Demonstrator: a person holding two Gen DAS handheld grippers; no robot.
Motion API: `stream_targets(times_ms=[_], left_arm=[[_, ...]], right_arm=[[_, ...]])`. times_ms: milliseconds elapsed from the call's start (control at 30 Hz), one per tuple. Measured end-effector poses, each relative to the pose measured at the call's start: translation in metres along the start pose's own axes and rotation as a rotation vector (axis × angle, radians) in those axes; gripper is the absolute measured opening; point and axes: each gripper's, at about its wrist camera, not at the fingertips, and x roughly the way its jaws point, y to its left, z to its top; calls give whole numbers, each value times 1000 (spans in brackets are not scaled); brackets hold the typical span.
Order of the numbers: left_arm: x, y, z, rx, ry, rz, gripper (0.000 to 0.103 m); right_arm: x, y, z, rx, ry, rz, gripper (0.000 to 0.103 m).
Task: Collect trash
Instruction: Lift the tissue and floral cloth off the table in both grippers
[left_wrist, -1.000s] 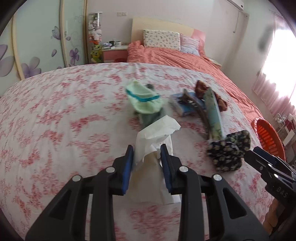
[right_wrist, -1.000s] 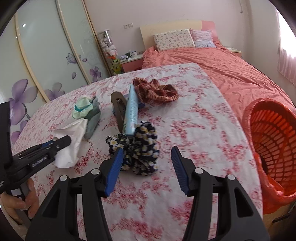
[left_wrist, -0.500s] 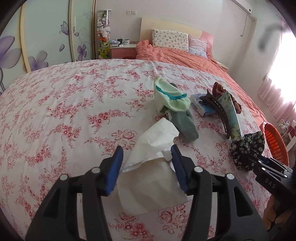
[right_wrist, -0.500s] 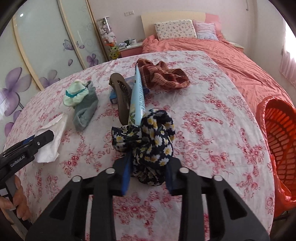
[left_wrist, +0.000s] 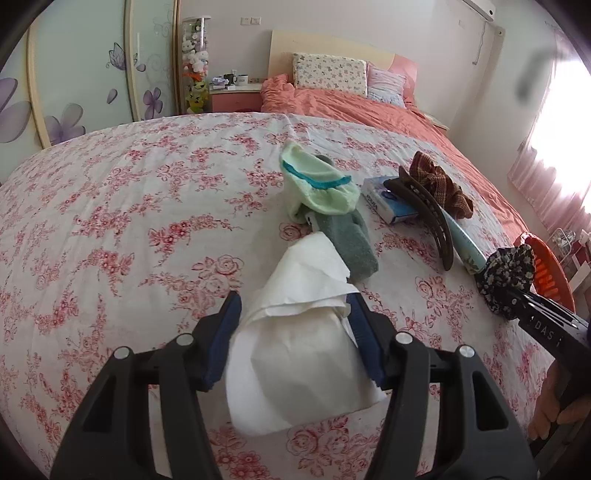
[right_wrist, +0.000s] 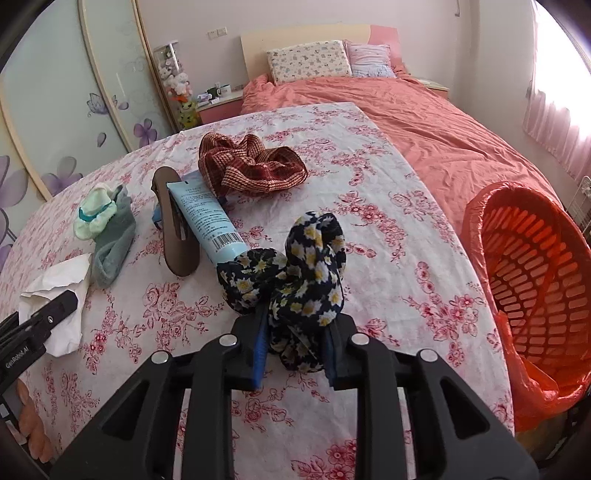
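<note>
A white tissue (left_wrist: 295, 347) lies on the flowered sheet between the jaws of my left gripper (left_wrist: 293, 339), which is open around it. It also shows in the right wrist view (right_wrist: 59, 291). My right gripper (right_wrist: 295, 343) is shut on a dark daisy-print scrunchie (right_wrist: 295, 273) and holds it up off the sheet; the scrunchie also shows in the left wrist view (left_wrist: 509, 277). An orange trash basket (right_wrist: 535, 280) with a red liner stands at the bed's right side.
On the sheet lie green and grey socks (left_wrist: 325, 199), a brown hair claw (right_wrist: 175, 229), a pale blue tube (right_wrist: 207, 221), a blue tissue pack (left_wrist: 388, 203) and a red checked scrunchie (right_wrist: 251, 166). An orange duvet (right_wrist: 424, 122) and pillows lie beyond.
My left gripper opened around the tissue, which settled onto the sheet. My right gripper closed on the daisy scrunchie and lifted it.
</note>
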Motion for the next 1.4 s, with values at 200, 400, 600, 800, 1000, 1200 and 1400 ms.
stream_targets(times_ms=[200,400,600,800,1000,1200,1400], left_arm=[[8,-8,-5,22,21,1,58],[9,-5,-5,4,19,-10,55],[6,2,-7,-32,12,-25,54],[6,2,-7,-33,13,-14,54],[6,2,-7,-30,14,-15,54],[6,2,-7,-32,14,-17,54],[8,-5,-6,16,21,16,51]], right_arm=[[2,-2,2,2,4,16,26],[2,-6,3,16,6,34,26],[1,-3,3,-4,8,7,26],[1,-1,3,-6,8,6,26],[1,-1,3,-1,8,11,26],[0,-2,3,3,8,17,27],[0,-3,3,5,5,25,26]])
